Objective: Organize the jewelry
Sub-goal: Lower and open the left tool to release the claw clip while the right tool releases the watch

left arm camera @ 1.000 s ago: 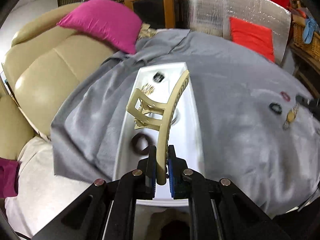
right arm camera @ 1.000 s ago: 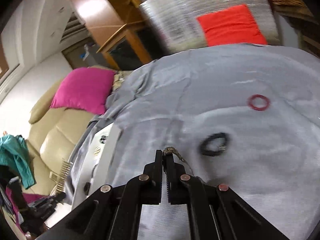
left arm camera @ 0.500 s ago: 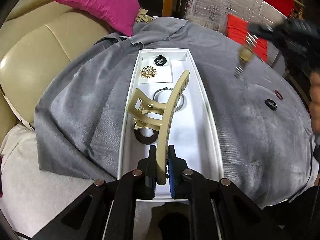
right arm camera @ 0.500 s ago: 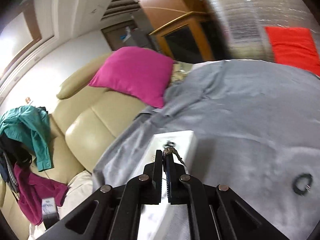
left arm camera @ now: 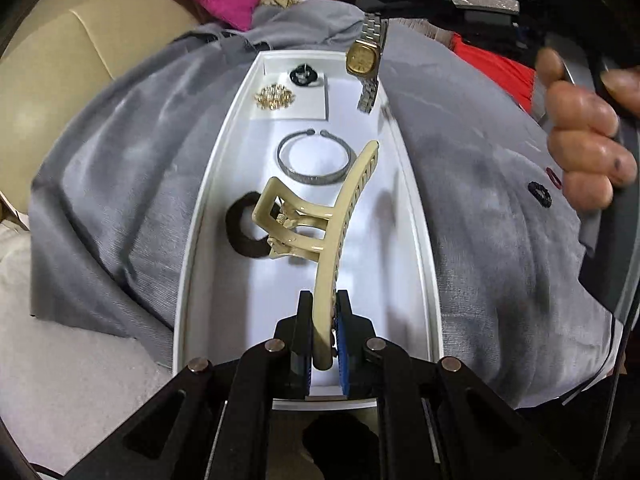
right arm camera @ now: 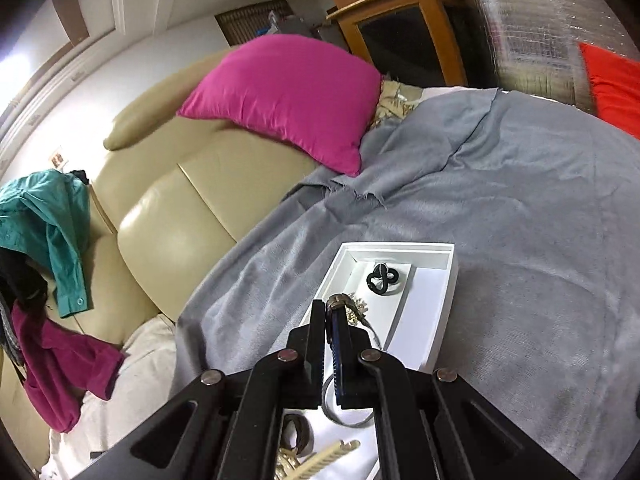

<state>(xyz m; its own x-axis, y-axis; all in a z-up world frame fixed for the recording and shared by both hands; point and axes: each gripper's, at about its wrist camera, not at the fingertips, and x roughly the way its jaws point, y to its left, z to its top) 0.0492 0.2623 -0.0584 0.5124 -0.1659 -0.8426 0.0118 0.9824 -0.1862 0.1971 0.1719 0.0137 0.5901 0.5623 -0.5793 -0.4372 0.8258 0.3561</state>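
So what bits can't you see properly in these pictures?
- Watch, right wrist view: mostly hidden behind the right gripper.
- Watch face, left wrist view: too small to read.
- Brown hair tie: partly covered by the hair claw.
- White tray: near end hidden by the left gripper.

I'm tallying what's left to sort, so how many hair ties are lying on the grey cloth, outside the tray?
2: a black tie and a dark red tie, close together on the cloth right of the tray. The hand partly covers the red one and may hide others.
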